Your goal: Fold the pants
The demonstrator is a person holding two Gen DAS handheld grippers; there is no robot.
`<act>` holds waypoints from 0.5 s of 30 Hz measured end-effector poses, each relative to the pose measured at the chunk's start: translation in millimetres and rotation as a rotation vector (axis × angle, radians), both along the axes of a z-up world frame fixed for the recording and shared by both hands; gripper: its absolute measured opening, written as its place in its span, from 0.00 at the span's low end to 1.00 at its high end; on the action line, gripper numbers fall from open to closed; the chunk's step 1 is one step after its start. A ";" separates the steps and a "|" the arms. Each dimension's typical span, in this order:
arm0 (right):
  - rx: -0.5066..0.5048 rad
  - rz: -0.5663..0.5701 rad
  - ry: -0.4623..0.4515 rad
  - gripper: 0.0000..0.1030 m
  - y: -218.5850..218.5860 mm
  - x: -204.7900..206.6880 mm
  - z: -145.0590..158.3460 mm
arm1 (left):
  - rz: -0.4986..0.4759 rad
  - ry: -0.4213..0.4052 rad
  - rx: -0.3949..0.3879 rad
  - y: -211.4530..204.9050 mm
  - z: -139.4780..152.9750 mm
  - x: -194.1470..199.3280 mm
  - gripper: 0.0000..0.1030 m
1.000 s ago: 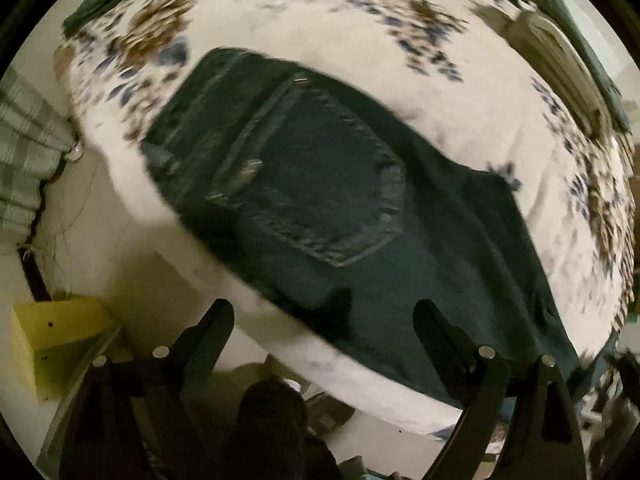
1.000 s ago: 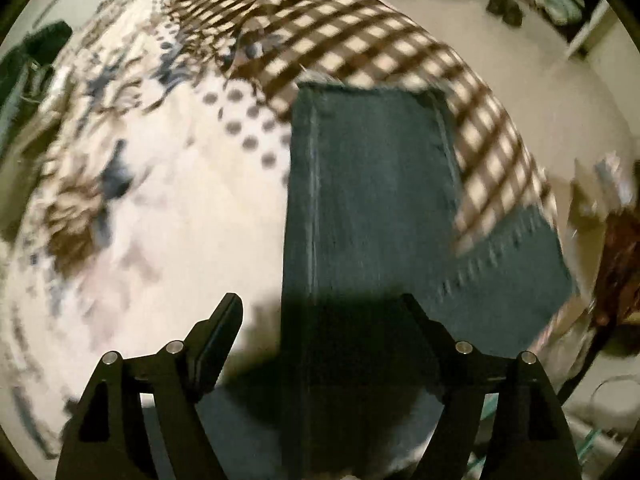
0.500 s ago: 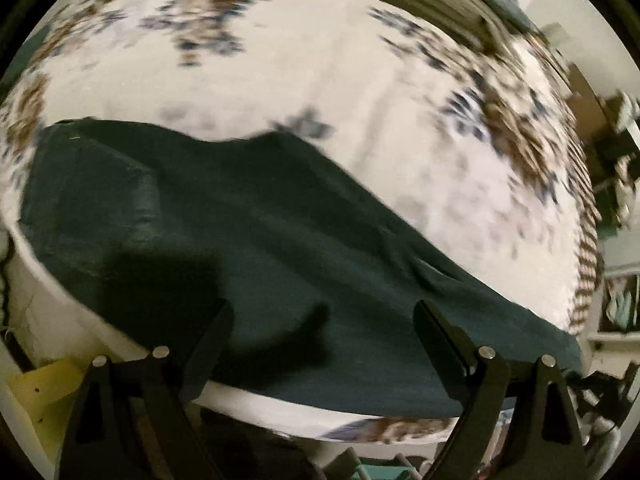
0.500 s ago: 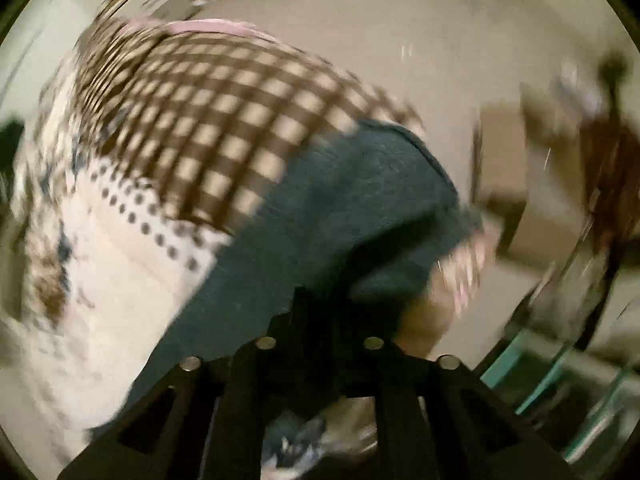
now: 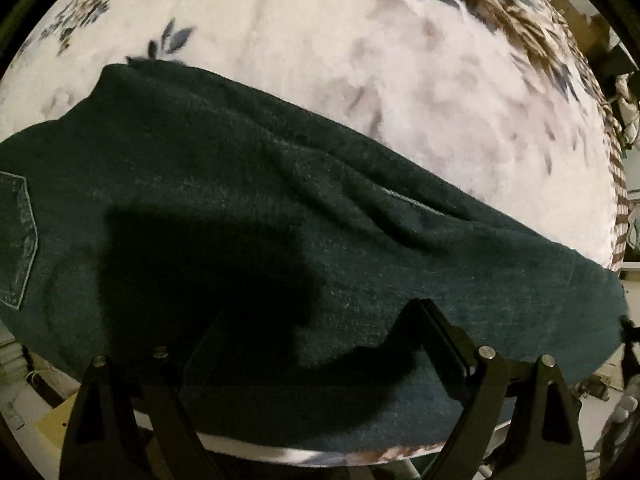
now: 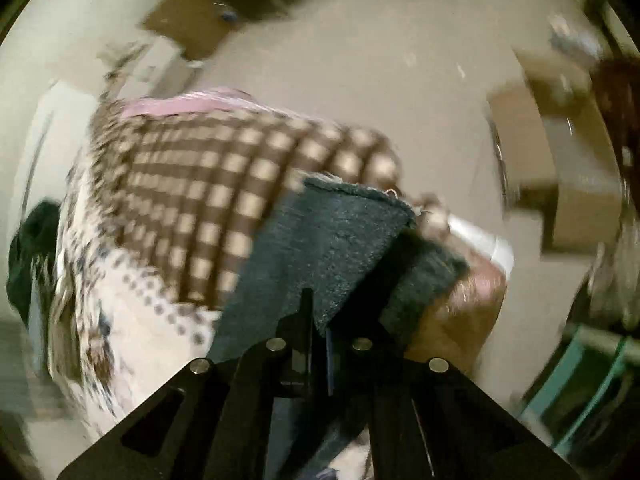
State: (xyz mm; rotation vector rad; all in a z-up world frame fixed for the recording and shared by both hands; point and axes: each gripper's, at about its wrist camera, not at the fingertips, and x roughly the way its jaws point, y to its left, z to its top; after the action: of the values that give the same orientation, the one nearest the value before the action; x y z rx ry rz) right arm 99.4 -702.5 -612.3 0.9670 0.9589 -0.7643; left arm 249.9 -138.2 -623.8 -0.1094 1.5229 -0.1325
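Note:
Dark teal denim pants [image 5: 248, 200] lie across the near edge of a bed with a white floral cover [image 5: 360, 40]. A back pocket [image 5: 16, 240] shows at the far left. My left gripper [image 5: 316, 320] is open, low over the middle of the pants, its shadow on the cloth. In the right wrist view my right gripper [image 6: 318, 320] is shut on the hem end of a pant leg [image 6: 336, 240], lifted off the bed; the leg's corner folds over beyond the fingers.
A brown-and-cream checked blanket [image 6: 208, 184] covers the bed's end, with a pink edge [image 6: 188, 100] beyond it. The floor [image 6: 360, 60] holds cardboard boxes [image 6: 576, 184]. A yellow box [image 5: 52, 424] sits below the bed edge at lower left.
My right gripper went from open over the pant leg to shut on its hem and lifted it. My left gripper swept right along the pants from the pocket area and moved closer.

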 end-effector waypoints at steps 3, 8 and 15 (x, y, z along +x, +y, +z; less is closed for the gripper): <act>-0.055 0.047 0.067 0.04 5.6 6.4 0.3 | -0.012 -0.008 -0.015 -1.8 -4.4 -1.7 1.00; 0.082 0.093 0.198 0.16 1.0 12.5 -25.4 | 0.006 -0.032 0.077 -6.1 -12.4 -1.6 1.00; 0.053 0.555 0.172 0.40 133.1 85.6 43.3 | 0.123 -0.087 0.018 46.1 30.7 -18.6 1.00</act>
State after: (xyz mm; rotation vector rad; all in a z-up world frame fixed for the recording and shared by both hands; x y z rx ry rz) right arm 184.9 -569.4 -569.0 0.6361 1.3280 -0.3559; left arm 231.4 -92.1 -593.1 -0.1804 1.4267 -0.0248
